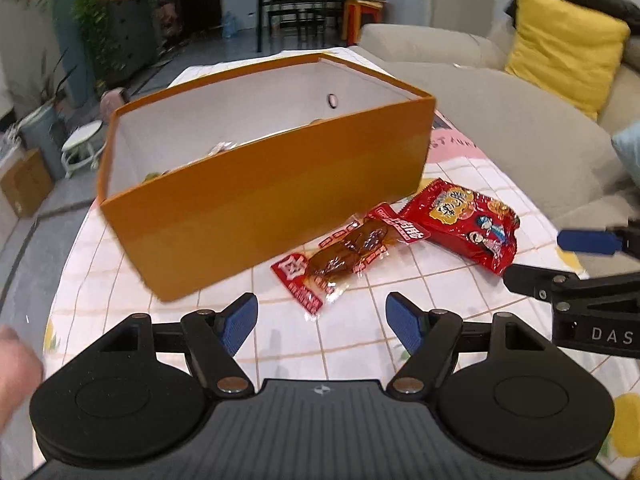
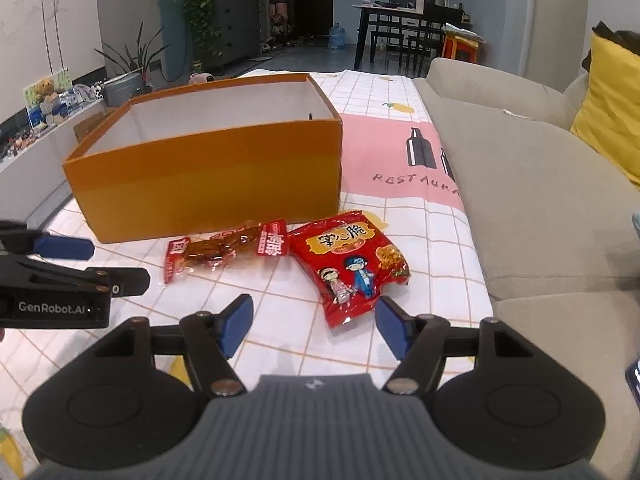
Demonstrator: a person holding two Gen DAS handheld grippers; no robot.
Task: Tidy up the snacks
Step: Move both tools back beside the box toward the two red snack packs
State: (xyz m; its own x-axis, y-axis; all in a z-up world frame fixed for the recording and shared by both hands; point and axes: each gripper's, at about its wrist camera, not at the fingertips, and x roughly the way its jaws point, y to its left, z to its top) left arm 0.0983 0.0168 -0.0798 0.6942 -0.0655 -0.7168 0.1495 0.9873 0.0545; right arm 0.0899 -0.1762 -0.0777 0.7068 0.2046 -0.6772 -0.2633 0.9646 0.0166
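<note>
A red crinkly snack bag [image 2: 352, 262] and a clear-windowed red meat-snack packet [image 2: 224, 250] are lying side by side on the checked tablecloth [image 2: 400, 204], just before the open orange cardboard box [image 2: 208, 176]. The left gripper [image 1: 322, 318] and right gripper [image 2: 314, 322] are both hovering with fingers spread apart, gripping nothing, bare cloth under them.

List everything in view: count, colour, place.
box: 1, orange outside, white inside, open top, on the table behind the snacks; some items inside, unclear
red bag: 1, red with cartoon figures, on the table right of the clear pack
clear pack: 1, clear with red ends, brown snack inside, in front of the box, touching or overlapping the red bag
tablecloth: 1, white grid with a pink patch, covers the table
sofa: 1, beige, right of the table
cushion: 1, yellow, on the sofa
dining table: 1, dark, far back
left gripper: fingers blue, open, empty, near the clear pack
right gripper: fingers blue, open, empty, near the red bag
</note>
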